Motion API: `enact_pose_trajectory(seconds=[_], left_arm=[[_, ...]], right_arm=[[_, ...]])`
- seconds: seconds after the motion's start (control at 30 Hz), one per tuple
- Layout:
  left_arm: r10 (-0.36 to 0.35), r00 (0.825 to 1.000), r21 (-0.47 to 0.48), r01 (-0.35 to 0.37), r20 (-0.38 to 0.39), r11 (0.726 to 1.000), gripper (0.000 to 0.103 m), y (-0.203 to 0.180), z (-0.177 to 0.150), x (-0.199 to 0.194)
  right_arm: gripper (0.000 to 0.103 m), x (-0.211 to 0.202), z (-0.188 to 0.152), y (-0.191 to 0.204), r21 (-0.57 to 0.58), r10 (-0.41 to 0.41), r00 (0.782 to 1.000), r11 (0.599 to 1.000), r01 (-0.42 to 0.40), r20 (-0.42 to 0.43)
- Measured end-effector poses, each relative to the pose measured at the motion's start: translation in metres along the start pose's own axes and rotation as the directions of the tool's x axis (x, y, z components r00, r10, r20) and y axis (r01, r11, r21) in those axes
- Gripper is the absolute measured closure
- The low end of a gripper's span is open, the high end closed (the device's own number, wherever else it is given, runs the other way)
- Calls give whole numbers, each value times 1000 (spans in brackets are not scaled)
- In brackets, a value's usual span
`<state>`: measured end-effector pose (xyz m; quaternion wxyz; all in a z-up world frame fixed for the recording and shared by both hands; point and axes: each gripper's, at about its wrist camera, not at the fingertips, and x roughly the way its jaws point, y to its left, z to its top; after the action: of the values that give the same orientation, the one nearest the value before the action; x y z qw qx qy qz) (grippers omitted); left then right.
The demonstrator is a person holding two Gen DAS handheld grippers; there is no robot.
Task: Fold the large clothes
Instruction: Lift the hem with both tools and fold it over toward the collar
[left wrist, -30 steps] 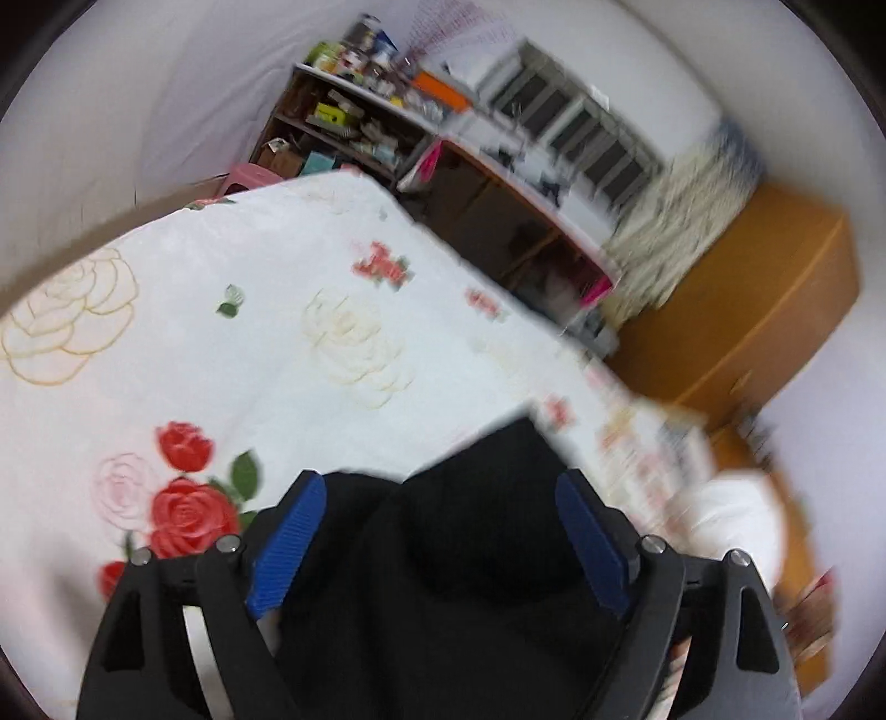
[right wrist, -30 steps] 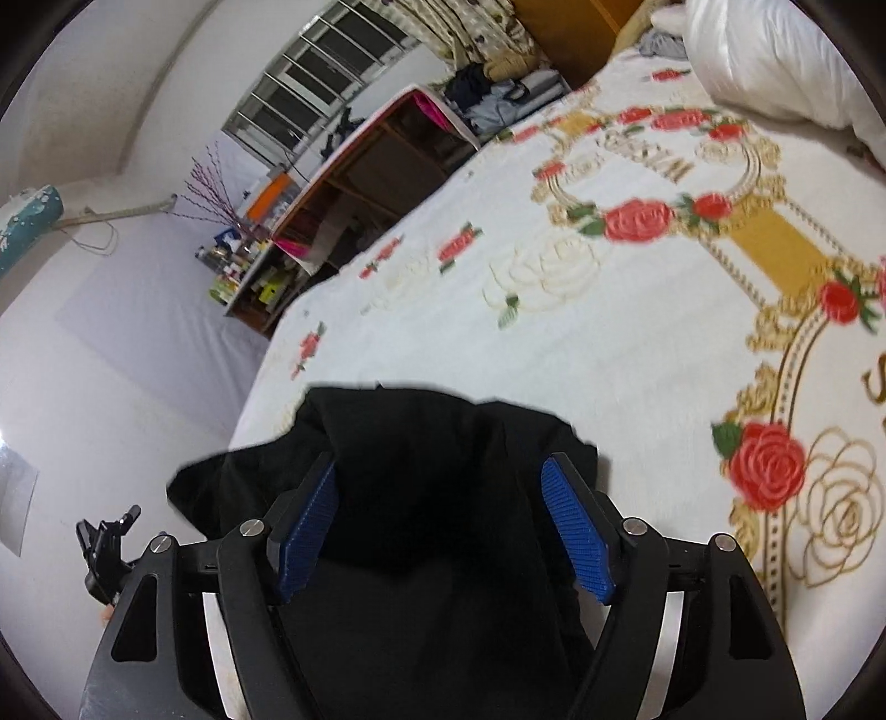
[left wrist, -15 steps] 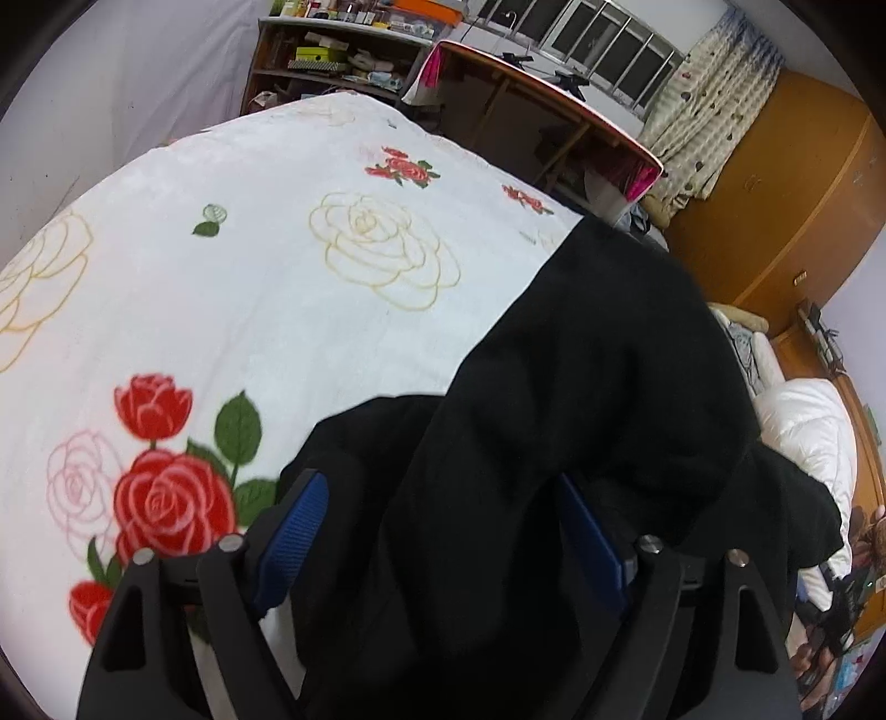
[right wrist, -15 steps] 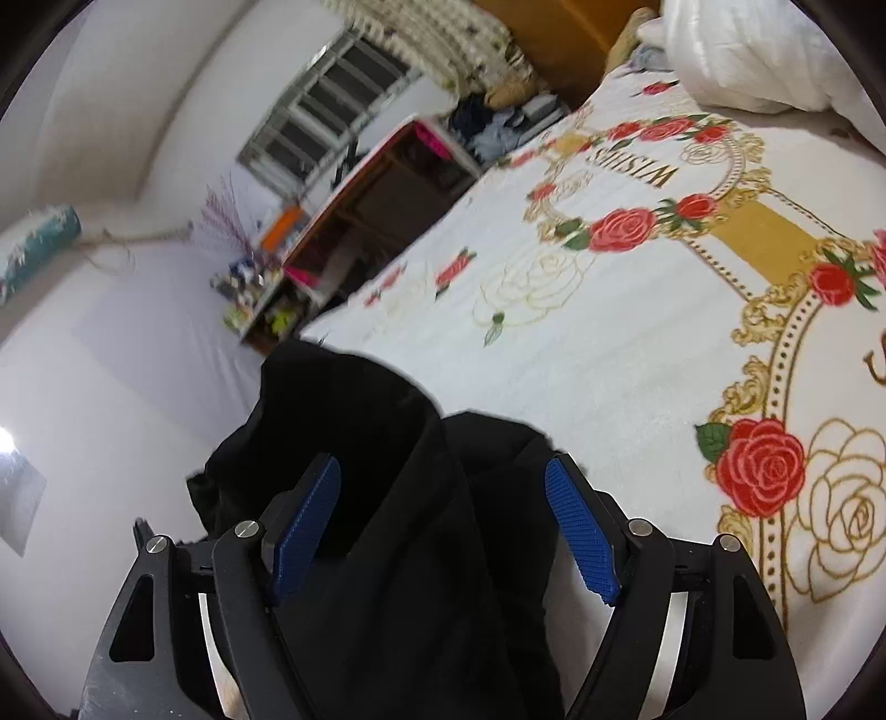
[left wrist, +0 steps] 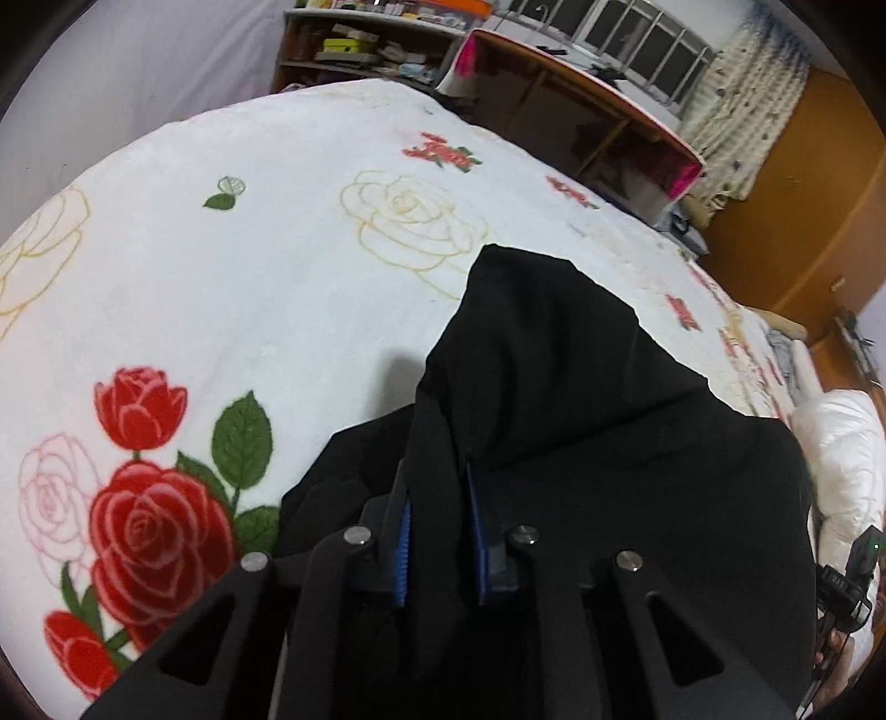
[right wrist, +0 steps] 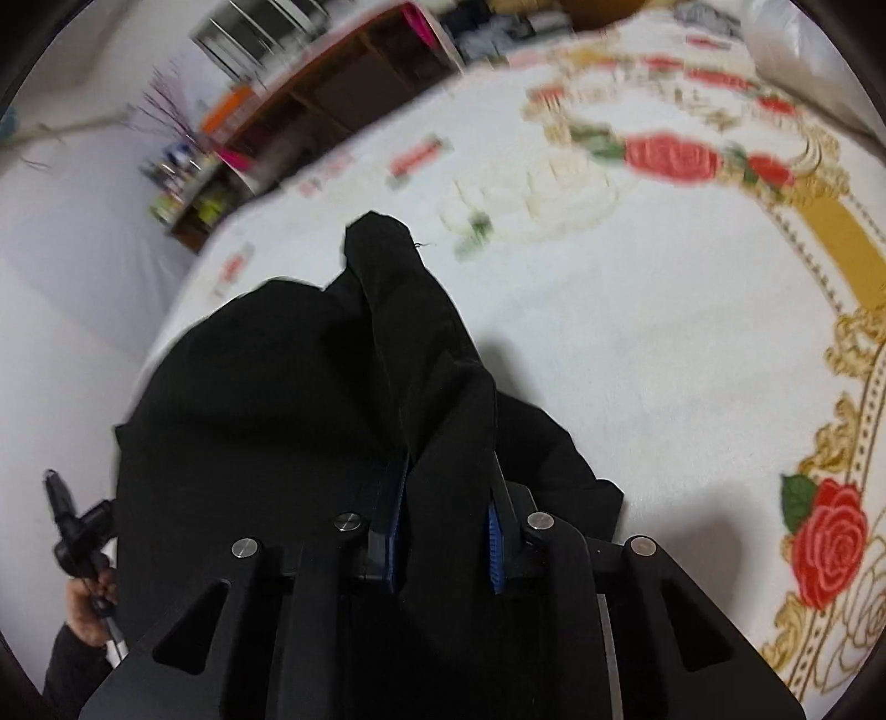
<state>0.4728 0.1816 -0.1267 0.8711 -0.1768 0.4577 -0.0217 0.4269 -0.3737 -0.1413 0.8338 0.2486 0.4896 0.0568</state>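
Observation:
A large black garment (left wrist: 581, 399) lies bunched on a white bedspread with red and cream roses (left wrist: 249, 277). My left gripper (left wrist: 437, 498) is shut on a fold of the black garment, its blue pads (left wrist: 403, 545) pressed close with cloth between them. In the right wrist view the same black garment (right wrist: 310, 399) fills the lower left. My right gripper (right wrist: 446, 498) is shut on another fold of it, blue pads (right wrist: 493, 548) narrow around the cloth. A ridge of fabric runs forward from each gripper.
A wooden desk (left wrist: 581, 127) and cluttered shelves (left wrist: 365, 50) stand beyond the bed's far edge. A wooden wardrobe (left wrist: 803, 210) is at the right. A white pillow or duvet (left wrist: 841, 476) lies at the right. The other hand-held gripper (right wrist: 77, 531) shows at lower left.
Both grippers were open around the garment; both have closed onto folds of it. The cloth has been pulled into raised ridges ahead of the fingers.

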Motion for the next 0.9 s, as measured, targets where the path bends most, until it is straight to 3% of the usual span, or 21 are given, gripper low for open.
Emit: enact_pose_trajectory(seconds=[0.13,0.3,0.4,0.47,0.57,0.67,0.73,0.77,0.9], left_arm=[[0,1000,-9,1,10,1000,81,-7,7,-13],[-18,991,41,13,133,999,74,-18,1,-68],[-15,974,95,-7,225,995,74,-28,-18,-103],[-55,965,107,28,256,994,74,-33,-42,-124],[-126,967,171,88,220,981,74,-49,-86,-135],[-173,975,339,119,136,933,74,-83,-137,-123],[-126,985,428,65,115,902,74,-103,-148,-93],[-113,985,434,47,128,900,74,-105,-145,-80],[-103,986,334,55,128,941,75,-100,-102,-38]], right_arm=[[76,-6,8,6,-8,-66,998,998,66,-5],[72,-72,-6,40,-121,-123,978,982,145,170],[72,-104,-38,72,-216,-73,968,968,126,240],[72,-110,-72,89,-272,-73,967,952,140,244],[72,-101,-125,99,-308,-80,975,941,142,205],[71,-88,-161,101,-360,-101,967,915,183,235],[71,-67,-155,98,-361,-126,967,910,201,221],[71,-52,-142,94,-352,-144,966,911,214,217],[71,-22,-104,89,-349,-184,961,904,248,207]])
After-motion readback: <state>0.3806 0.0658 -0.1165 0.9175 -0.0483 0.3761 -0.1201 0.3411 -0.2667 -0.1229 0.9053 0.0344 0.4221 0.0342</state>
